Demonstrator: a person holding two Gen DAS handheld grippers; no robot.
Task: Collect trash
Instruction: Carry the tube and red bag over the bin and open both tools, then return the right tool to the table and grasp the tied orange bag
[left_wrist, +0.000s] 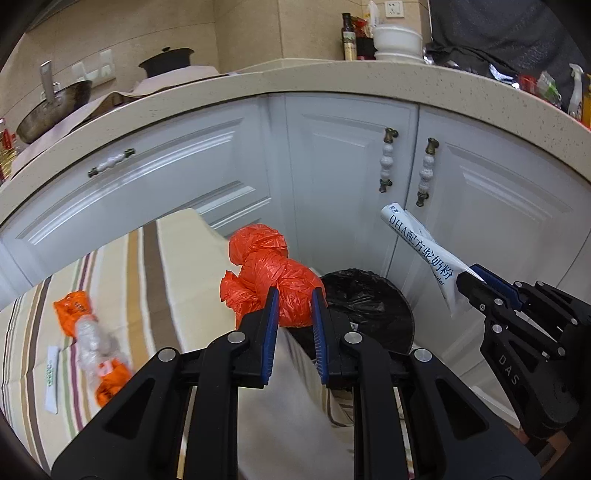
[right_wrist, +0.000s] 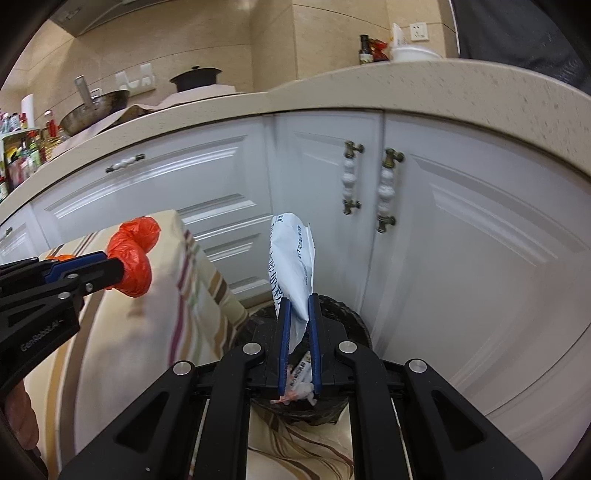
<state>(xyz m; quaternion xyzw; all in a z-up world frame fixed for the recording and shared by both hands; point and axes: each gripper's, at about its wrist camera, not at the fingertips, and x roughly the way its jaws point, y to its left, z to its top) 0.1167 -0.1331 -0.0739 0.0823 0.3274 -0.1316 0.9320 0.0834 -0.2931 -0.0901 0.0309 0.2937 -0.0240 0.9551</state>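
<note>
My left gripper (left_wrist: 293, 295) is shut on a crumpled red plastic bag (left_wrist: 266, 273), held above the table's right edge; the bag also shows in the right wrist view (right_wrist: 135, 258). My right gripper (right_wrist: 298, 301) is shut on a white packet with blue print (right_wrist: 291, 254), held over the black-lined trash bin (right_wrist: 347, 317). The bin (left_wrist: 369, 299) stands on the floor right of the table, with some scraps inside. The packet (left_wrist: 424, 251) and right gripper (left_wrist: 469, 278) appear at right in the left wrist view.
A striped cloth covers the table (left_wrist: 122, 266); an orange wrapper with clear plastic (left_wrist: 92, 332) and a white strip (left_wrist: 51, 376) lie on it. White cabinet doors (left_wrist: 332, 177) under a speckled counter stand close behind the bin.
</note>
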